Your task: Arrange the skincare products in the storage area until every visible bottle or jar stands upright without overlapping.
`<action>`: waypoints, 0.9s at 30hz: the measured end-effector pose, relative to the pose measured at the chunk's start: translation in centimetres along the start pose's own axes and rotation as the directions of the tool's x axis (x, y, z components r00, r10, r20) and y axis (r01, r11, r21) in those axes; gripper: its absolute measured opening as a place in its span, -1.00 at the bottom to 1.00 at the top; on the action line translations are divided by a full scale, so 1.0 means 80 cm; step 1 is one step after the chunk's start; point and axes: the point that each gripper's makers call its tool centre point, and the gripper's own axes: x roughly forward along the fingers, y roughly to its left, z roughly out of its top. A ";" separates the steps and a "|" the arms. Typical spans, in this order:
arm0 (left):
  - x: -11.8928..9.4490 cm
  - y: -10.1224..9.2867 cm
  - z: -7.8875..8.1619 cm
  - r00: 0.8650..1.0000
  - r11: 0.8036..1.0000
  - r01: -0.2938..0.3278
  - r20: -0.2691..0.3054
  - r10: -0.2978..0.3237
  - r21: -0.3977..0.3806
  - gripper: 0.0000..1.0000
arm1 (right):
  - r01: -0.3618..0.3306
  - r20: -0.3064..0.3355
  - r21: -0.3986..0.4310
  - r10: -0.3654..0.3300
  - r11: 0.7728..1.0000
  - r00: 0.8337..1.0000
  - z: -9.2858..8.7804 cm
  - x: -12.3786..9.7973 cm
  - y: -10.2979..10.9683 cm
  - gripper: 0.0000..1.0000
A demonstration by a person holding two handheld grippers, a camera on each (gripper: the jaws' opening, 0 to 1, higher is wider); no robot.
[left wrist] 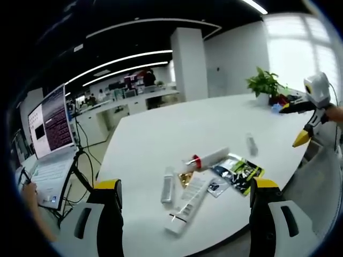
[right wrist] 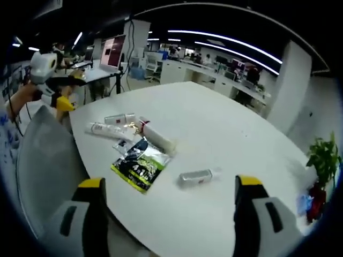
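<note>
In the left gripper view the left tongs (left wrist: 185, 201) rise from six o'clock with their yellow-tipped jaws set wide apart and nothing between them, held off the edge of a white surface (left wrist: 161, 134). The skincare items lie flat in a loose cluster near that edge, between the jaws and a little toward twelve: a white tube with a red cap (left wrist: 206, 158) lying tilted, a small slim bottle (left wrist: 168, 184) at its eight o'clock, a longer white tube (left wrist: 187, 206) at six o'clock from the red-capped one, and dark green-and-yellow sachets (left wrist: 239, 171) at its four o'clock, overlapping one another. A small clear bottle (left wrist: 251, 144) lies on its side, apart, at one o'clock from the cluster. The right tongs (left wrist: 301, 123) enter at three o'clock, held above the rim of the surface; whether their jaws are apart I cannot tell here. A potted plant (left wrist: 264, 83) stands at one o'clock, and a laptop (left wrist: 51, 134) on a stand at nine o'clock. In the right gripper view the right tongs (right wrist: 169, 211) also stand wide apart and empty, with the clear bottle just beyond them and the cluster at ten o'clock.
</note>
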 end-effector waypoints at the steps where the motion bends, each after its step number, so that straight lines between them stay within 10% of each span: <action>1: 0.000 0.001 -0.001 1.000 1.000 -0.001 -0.001 0.001 -0.001 0.94 | -0.005 0.000 -0.007 0.005 1.000 1.000 0.002 0.002 0.000 1.00; 27: 0.004 0.002 -0.005 1.000 1.000 0.002 0.000 -0.002 -0.021 0.94 | -0.173 -0.108 -0.218 0.153 0.961 0.982 0.029 0.067 0.000 0.94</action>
